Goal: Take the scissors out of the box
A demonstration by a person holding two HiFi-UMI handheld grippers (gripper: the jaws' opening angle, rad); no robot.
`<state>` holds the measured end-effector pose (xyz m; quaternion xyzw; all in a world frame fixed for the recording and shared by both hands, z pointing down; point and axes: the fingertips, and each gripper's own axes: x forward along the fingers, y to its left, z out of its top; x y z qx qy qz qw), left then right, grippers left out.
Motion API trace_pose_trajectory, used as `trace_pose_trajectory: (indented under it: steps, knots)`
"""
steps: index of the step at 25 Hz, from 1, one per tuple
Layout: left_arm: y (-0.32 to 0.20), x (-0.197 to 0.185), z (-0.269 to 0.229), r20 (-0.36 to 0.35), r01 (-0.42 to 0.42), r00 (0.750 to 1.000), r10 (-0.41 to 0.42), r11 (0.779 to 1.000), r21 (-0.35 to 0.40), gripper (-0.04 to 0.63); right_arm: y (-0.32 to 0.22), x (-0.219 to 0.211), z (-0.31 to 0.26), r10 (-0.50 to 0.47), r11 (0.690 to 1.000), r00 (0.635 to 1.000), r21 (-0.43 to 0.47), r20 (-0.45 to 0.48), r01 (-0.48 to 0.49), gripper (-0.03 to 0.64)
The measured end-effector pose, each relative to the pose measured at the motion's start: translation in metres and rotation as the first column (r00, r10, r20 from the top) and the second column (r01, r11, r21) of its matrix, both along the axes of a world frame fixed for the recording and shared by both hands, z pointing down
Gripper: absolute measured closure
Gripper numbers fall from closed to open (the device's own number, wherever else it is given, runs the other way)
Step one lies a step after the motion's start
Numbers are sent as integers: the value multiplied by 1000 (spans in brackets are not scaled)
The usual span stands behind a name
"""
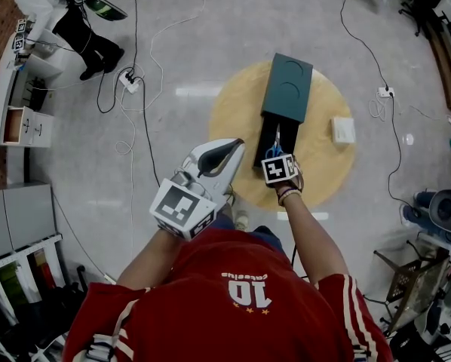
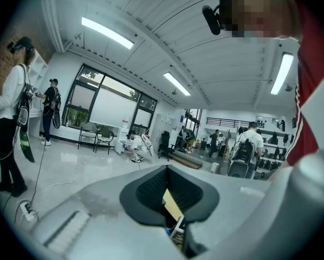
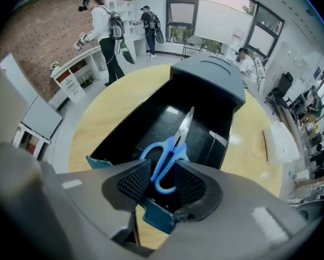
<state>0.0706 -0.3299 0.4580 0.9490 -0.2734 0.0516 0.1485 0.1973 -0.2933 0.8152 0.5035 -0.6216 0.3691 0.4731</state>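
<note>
**Scissors not yet out of the box**

The blue-handled scissors (image 3: 167, 156) lie flat inside the open box (image 1: 288, 87) on the round table (image 1: 233, 111), and nothing else shows in it. The right gripper (image 3: 163, 184) points down, its jaws spread either side of the handle and apparently not pressing. Gripping and lifting are left to do. The left gripper (image 2: 168, 199) is closed and empty, beside the table.

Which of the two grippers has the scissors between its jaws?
The right gripper: it points down into the box with the scissors handle between its open jaws. The left gripper is held aside.
</note>
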Motion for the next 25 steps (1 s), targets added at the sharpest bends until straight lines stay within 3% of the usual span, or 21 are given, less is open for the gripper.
trace_pose_trajectory:
  steps: [5,11,25]
  knots:
    - [-3,-4,2,1,19,1000,-19,1000,-10,594,-3,1,4,-21,1000,999,1,-28,21,480]
    - [-7,-9,-1,-6,26,1000,-26,1000,-12,594,-2,-3,1,-121,992,991,26,-63,123,530]
    - [3,-5,-6,-15,6,1000,-6,1000,7,594,-1,11,-34,-79,981,996,172,-42,85,537]
